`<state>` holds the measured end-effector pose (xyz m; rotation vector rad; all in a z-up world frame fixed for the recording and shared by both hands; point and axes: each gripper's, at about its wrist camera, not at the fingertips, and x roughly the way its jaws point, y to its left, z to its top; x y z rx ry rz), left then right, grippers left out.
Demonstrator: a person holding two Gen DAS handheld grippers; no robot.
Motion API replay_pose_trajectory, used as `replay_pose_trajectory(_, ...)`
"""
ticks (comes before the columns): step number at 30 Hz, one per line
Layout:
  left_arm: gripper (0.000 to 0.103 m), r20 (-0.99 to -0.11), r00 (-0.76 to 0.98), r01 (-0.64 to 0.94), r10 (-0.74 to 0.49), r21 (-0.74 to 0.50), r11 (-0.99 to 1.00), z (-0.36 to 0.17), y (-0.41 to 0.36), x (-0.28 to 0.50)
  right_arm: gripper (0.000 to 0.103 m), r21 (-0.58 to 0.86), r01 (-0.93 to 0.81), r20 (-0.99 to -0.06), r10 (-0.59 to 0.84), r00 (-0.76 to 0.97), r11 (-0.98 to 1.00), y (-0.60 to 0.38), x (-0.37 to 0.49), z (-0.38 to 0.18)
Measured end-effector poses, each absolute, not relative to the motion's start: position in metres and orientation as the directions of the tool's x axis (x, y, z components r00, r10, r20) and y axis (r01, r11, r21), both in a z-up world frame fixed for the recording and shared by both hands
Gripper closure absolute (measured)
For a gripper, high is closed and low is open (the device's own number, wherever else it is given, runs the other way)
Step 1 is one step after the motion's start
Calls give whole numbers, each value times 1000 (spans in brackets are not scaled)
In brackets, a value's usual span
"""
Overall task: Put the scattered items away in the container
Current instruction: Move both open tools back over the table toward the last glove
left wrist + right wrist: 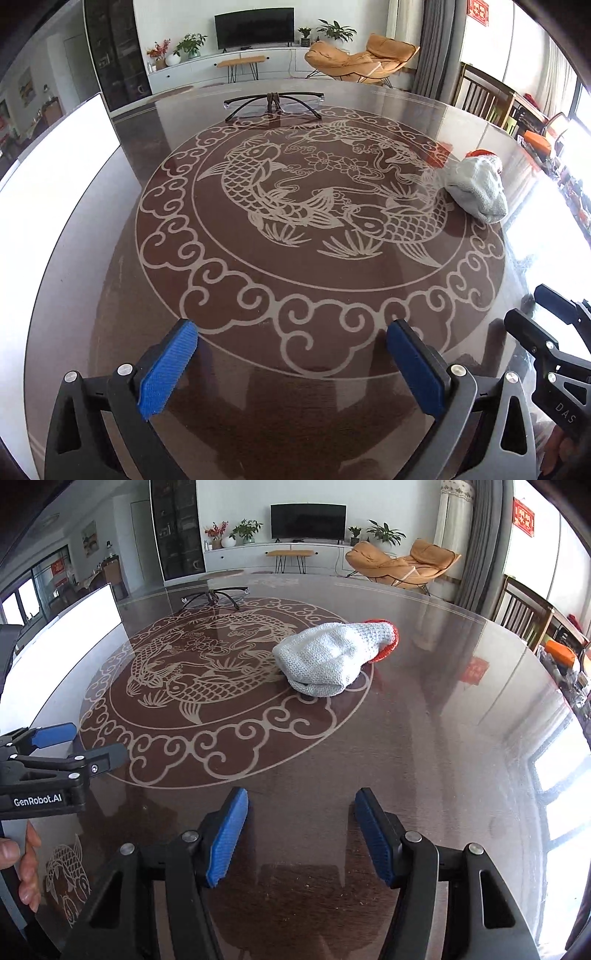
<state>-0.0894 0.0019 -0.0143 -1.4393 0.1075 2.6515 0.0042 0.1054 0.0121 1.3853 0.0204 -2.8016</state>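
A grey-white knitted glove with a red cuff (476, 184) (328, 657) lies crumpled on the round glass-topped table (351, 398) (424, 757). A pair of dark-framed glasses (273, 105) (214, 596) stands unfolded at the far side. The white container (55, 166) (74, 627) sits at the table's left edge. My left gripper (291, 332) (98, 738) hovers open over the near part of the fish pattern, nothing between its blue pads. My right gripper (301, 797) (526, 304) is open too, well short of the glove, with only bare table between its fingers.
A person's fingers (29, 867) hold the left tool at the lower left. Wooden chairs (480, 96) (517, 605) stand beyond the table's far right edge. Further back are a TV console and an orange lounge chair (402, 566).
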Motion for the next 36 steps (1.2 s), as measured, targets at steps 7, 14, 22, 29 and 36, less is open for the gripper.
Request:
replay_pose_trajectory(7,0,-827,-556,-152,87,-1,-988,-15,-3,-91,37,0,22,-790,-13,-612,-1000,104,8,11)
replay_pose_trajectory(14,0,-825,-559,-150,86,-1,-989,-16,-3,-89,32,3,36,-793,-25,-609,-999,100,5,11)
replay_pose_trajectory(22,0,-824,-560,-148,85,-1,-989,-16,-4,-89,31,3,39,-793,-26,-608,-999,100,5,11)
replay_pose_trajectory(29,0,-824,-560,-148,85,-1,-989,-16,-4,-89,31,3,39,-793,-26,-608,-999,100,4,11)
replay_pose_trajectory(36,0,-824,-560,-149,86,-2,-989,-17,-4,-90,31,3,39,-793,-26,-608,-999,100,4,11)
